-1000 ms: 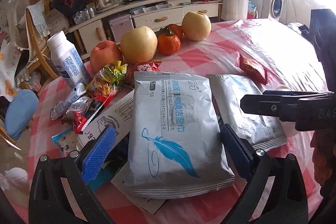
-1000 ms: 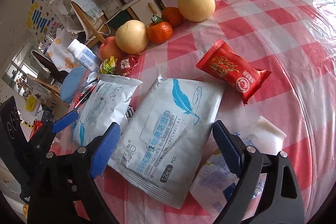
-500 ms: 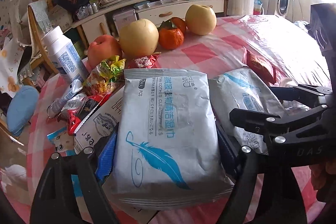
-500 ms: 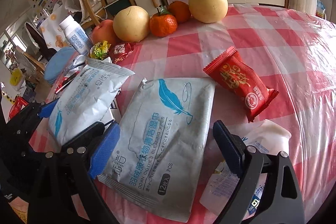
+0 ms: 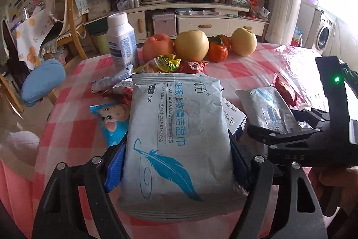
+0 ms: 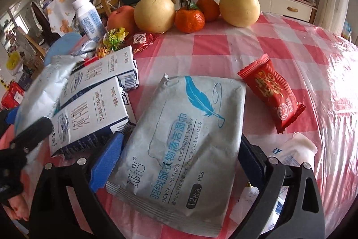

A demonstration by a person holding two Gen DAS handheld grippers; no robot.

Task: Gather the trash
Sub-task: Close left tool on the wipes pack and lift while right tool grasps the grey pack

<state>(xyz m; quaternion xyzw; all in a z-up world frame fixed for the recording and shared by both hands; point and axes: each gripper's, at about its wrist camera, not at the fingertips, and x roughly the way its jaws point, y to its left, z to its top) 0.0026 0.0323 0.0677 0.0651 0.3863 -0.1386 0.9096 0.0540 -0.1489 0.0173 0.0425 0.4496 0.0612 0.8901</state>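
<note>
Left gripper (image 5: 176, 160): fingers pinching a grey wipes pack (image 5: 176, 138) printed "DOWN CLOTHES CLEANING WIPES", raised off the checked bench (image 5: 246, 68). Right gripper (image 6: 176, 160): fingers spread either side of a second wipes pack (image 6: 188, 140), marked "JUEYAN", lying flat. Beside it, two milk cartons (image 6: 94, 104) and a red snack packet (image 6: 271, 92). Farther: fruit (image 6: 154, 13), white bottle (image 6: 89, 18).

— Matt grey foil-like wipes packet (image 5: 176, 138), slightly crinkled, centre frame?
— Yes. Glossy clear plastic over checked tablecloth (image 6: 279, 41), upper right; shiny red wrapper (image 6: 271, 93); printed cardboard cartons (image 6: 94, 109), left.
</note>
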